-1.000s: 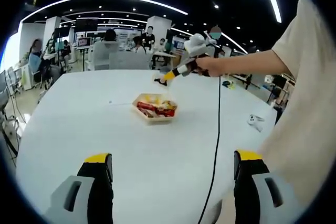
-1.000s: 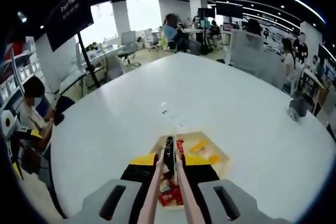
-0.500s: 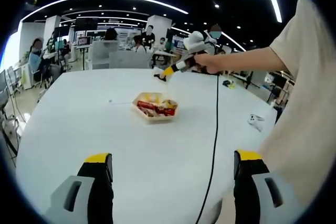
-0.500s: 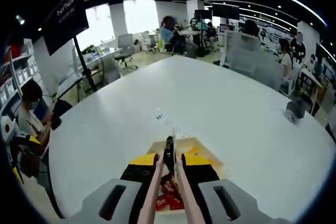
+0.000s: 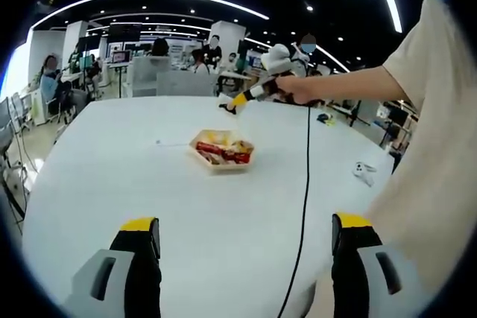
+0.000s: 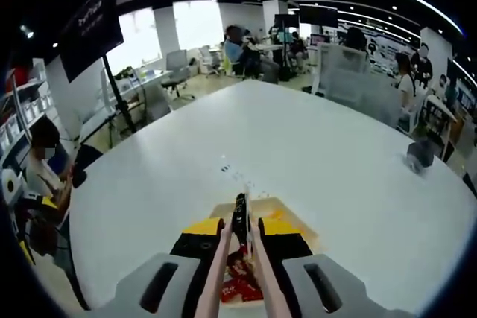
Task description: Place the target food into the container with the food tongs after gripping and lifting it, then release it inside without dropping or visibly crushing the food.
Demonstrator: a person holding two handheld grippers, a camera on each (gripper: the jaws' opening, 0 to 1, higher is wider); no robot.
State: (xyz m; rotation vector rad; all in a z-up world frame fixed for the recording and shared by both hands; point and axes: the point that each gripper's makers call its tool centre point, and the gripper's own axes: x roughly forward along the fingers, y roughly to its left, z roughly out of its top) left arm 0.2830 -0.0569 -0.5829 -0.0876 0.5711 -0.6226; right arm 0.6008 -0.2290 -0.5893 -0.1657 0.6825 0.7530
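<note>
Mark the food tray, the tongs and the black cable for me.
Shallow beige food tray (image 5: 200, 156): left gripper view, near rim.
Pink-handled food tongs (image 6: 240, 217): right gripper view, dark tips.
Black cable (image 5: 306, 184): left gripper view, mid-length over the table.

Container (image 6: 287, 217) largely hidden behind right gripper (image 6: 240, 237) and tongs (image 6: 238, 258); food inside container too small to identify in left gripper view.

Right gripper (image 6: 240, 232) clamped, apparently on tongs; left gripper (image 5: 242, 247) spread wide.
</note>
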